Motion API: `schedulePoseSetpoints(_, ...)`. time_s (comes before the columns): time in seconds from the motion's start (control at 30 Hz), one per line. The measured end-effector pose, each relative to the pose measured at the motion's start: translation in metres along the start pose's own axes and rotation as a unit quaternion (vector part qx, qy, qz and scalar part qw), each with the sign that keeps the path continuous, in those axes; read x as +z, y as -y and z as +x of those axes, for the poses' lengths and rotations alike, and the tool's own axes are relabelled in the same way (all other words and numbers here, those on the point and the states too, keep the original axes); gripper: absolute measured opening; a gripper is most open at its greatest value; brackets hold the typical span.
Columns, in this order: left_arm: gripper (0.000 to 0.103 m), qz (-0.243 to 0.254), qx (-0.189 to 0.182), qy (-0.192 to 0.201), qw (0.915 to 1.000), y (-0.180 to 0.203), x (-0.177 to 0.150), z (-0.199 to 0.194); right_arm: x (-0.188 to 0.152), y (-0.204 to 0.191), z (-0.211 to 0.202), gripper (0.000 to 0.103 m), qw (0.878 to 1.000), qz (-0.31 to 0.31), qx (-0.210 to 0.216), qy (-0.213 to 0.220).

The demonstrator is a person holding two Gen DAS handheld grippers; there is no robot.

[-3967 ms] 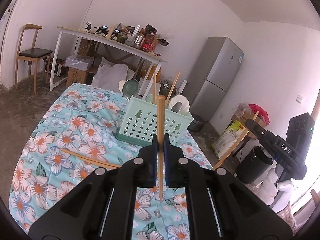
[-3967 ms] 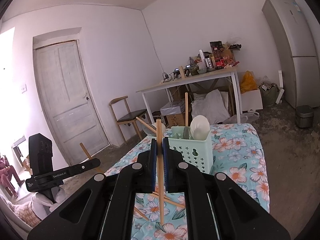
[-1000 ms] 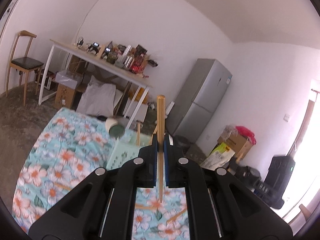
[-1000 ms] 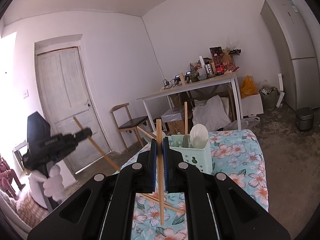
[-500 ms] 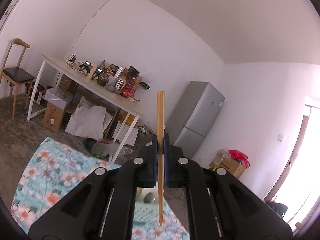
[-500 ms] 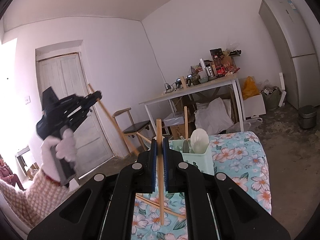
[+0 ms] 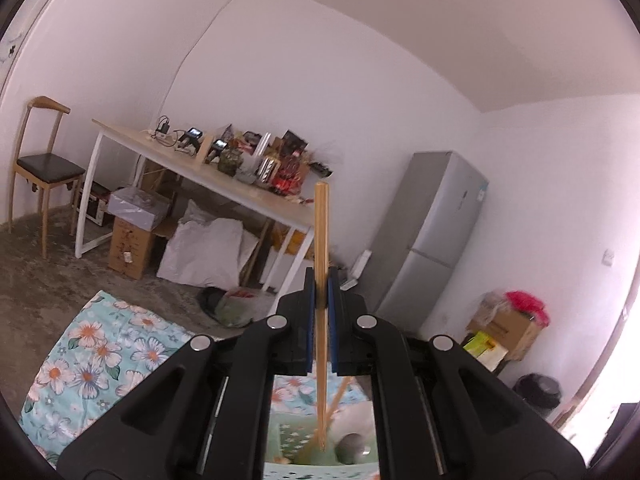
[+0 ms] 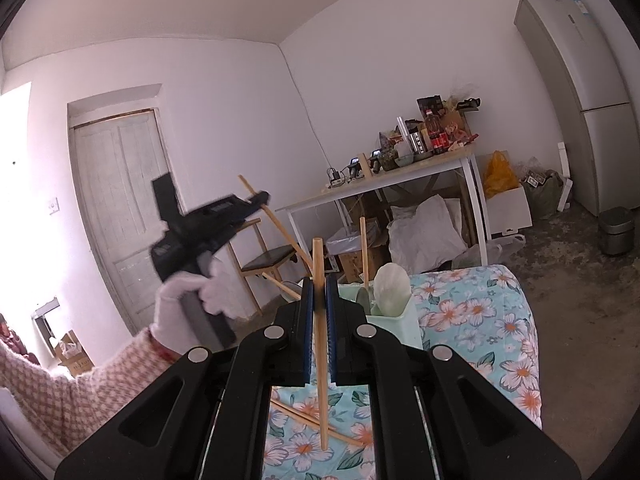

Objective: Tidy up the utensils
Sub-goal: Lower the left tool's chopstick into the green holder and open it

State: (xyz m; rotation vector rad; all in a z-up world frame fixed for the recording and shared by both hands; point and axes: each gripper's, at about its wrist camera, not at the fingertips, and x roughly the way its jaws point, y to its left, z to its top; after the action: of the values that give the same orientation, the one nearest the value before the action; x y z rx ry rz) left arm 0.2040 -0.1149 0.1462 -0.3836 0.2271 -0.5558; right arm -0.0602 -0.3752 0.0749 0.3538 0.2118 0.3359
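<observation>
Between both pairs of jaws, one upright chopstick each.
At centre of the left wrist view, the left gripper (image 7: 320, 292) is clamped on a wooden chopstick (image 7: 321, 240), its lower tip over the green utensil basket (image 7: 288, 436) at bottom centre. At centre of the right wrist view, the right gripper (image 8: 319, 292) pinches another chopstick (image 8: 319, 344); the basket (image 8: 404, 326) stands just right of centre on the floral cloth (image 8: 480, 316); the gloved hand (image 8: 192, 304) is at left.

The right gripper (image 8: 319, 320) clamps an upright chopstick (image 8: 319, 344) above the floral cloth (image 8: 480, 320). A green utensil holder (image 8: 404, 326) stands toward the cloth's far edge, holding a white spoon (image 8: 391, 286). Left of it, a gloved hand (image 8: 192, 304) raises the left gripper (image 8: 260, 199), clamping another chopstick (image 8: 276, 224). Two chopsticks (image 8: 304, 414) lie on the cloth near its near edge.
</observation>
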Motion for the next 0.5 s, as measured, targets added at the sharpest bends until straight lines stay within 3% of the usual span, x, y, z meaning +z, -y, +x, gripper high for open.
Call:
schedulePoseSetpoints(0.13,0.007,-0.007,0.020,-0.025,0.9995,-0.010,-0.019,0.015,0.000,0.000,0.003,0.006,1.000,-0.003,-0.003,-0.008)
schedulePoseSetpoints(0.17,0.014,-0.012,0.018,-0.031,0.9993,-0.013,-0.021,0.016,0.001,-0.001,0.004,0.006,1.000,-0.004,-0.004,-0.009)
schedulePoseSetpoints(0.23,0.038,-0.023,0.021,-0.035,0.9989,-0.018,-0.022,0.012,0.002,-0.002,0.005,0.006,1.000,-0.005,-0.005,-0.012)
schedulePoseSetpoints(0.5,0.066,-0.001,0.018,-0.007,0.9998,-0.017,-0.008,-0.034,0.012,-0.019,0.009,0.006,1.000,-0.026,-0.008,-0.010)
